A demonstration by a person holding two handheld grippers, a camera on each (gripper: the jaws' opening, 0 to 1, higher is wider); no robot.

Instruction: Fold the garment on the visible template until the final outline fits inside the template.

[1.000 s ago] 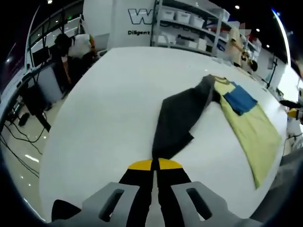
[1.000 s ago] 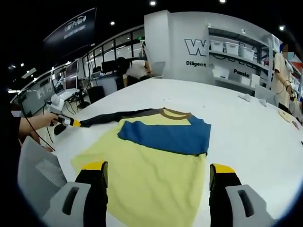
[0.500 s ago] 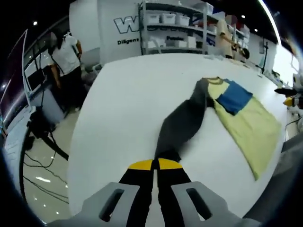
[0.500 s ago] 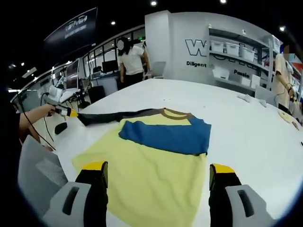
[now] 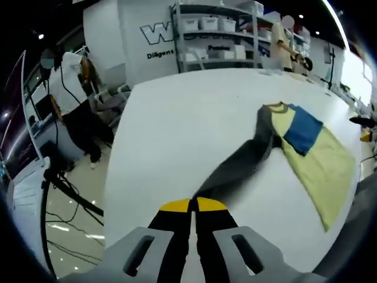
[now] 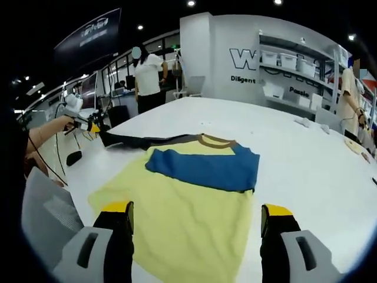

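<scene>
Since earlier, left gripper (image 5: 192,207), fingers clamped on the dark grey sleeve (image 5: 235,171), lifts it off the white worktop (image 5: 177,118); right gripper (image 6: 194,221) fingers apart. Next: fold sleeve over yellow-and-blue shirt (image 6: 182,218).

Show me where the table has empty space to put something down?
The white table is bare to the right of the yellow shirt, up to some small white things near its far edge. It is also bare beyond the collar. The left is crowded: the left gripper stretches out the dark sleeve.
</scene>
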